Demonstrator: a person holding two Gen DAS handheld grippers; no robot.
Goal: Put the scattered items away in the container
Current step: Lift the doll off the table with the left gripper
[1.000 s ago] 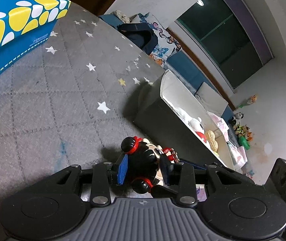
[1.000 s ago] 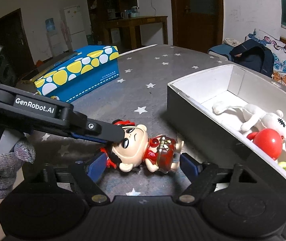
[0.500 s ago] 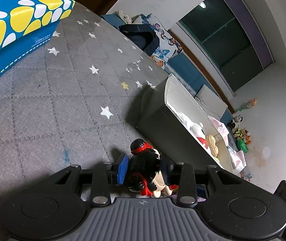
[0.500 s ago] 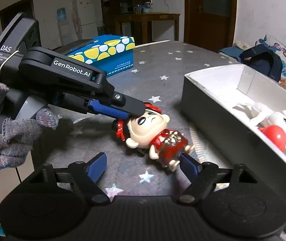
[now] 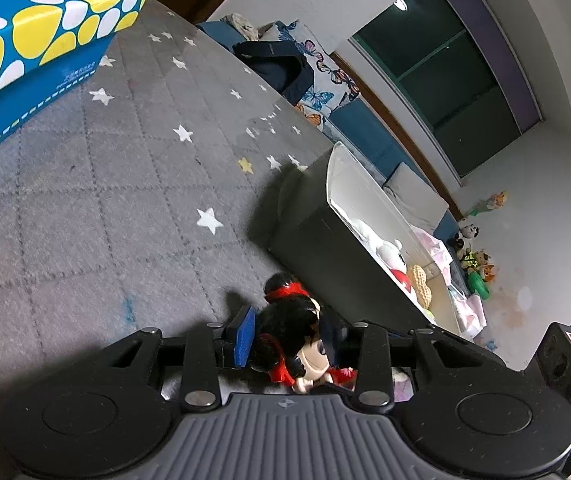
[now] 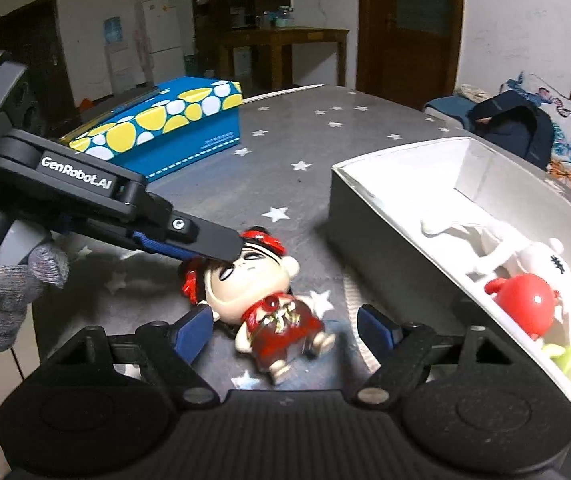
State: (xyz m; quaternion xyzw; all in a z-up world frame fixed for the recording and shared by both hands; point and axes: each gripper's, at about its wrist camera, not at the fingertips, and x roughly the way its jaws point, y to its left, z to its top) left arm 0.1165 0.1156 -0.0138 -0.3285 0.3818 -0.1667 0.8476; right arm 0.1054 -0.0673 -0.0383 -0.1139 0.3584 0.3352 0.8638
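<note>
Left gripper (image 5: 289, 336) has the doll (image 6: 263, 292) by the head, blue pads pinched in on either side of the black hair and red headband, and in the right wrist view its upper finger (image 6: 205, 242) lies right across the doll's forehead. The doll hangs face up, head gripped, red-dressed body and little legs trailing toward the right gripper (image 6: 283, 328); whether its feet touch the mat I cannot tell. The right gripper is spread wide, and the doll's body sits in the gap between its two blue pads, touching neither one that I can see. All this is happening just off the near corner of the container (image 6: 369, 216), the dark-walled box with the white inside, which stands to the doll's right on the grey star-patterned mat (image 6: 309, 148). The doll is outside it, near its dark side wall. Inside the box there is a white plush figure (image 6: 537, 256) with a red ball (image 6: 529, 304) up against it, plus something green (image 6: 569, 360) further along the wall. Back across the mat, well apart from the action, lies the blue box with yellow and white spots (image 6: 173, 124)
</note>
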